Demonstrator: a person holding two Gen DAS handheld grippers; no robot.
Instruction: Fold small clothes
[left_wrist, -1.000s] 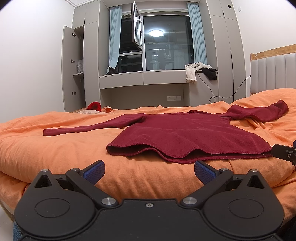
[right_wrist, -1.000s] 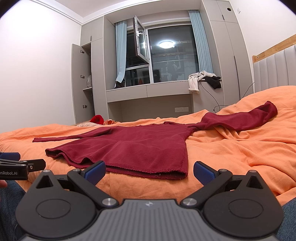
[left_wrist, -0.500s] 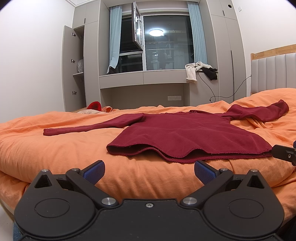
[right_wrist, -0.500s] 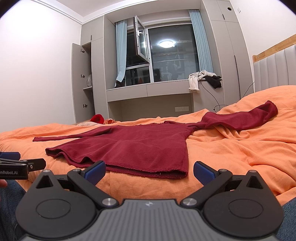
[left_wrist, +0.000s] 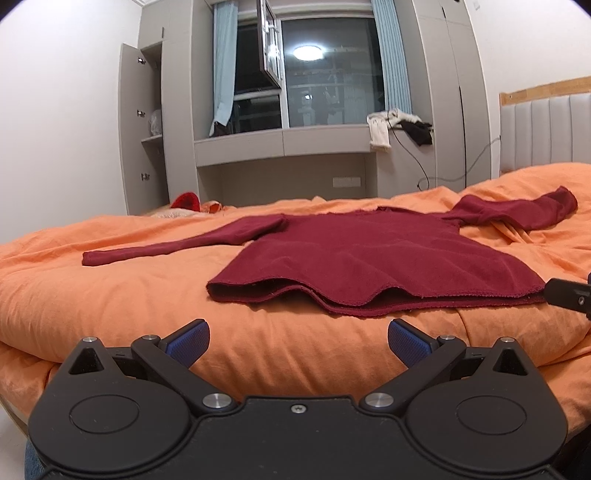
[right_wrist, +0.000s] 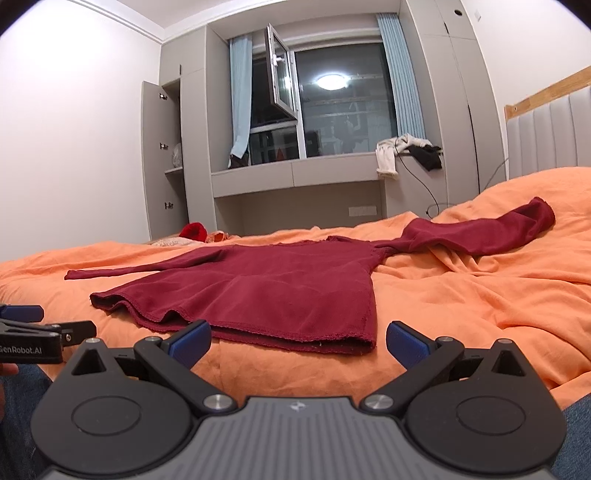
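Both hand-held grippers, left (left_wrist: 298, 338) and right (right_wrist: 298, 339), jaws apart, hover short of the sweater (left_wrist: 369, 258) spread flat ahead for folding.

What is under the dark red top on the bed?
The dark red top lies spread flat on the orange bedcover, which shows all around it. Whatever lies beneath its body is covered by the fabric and cannot be seen.
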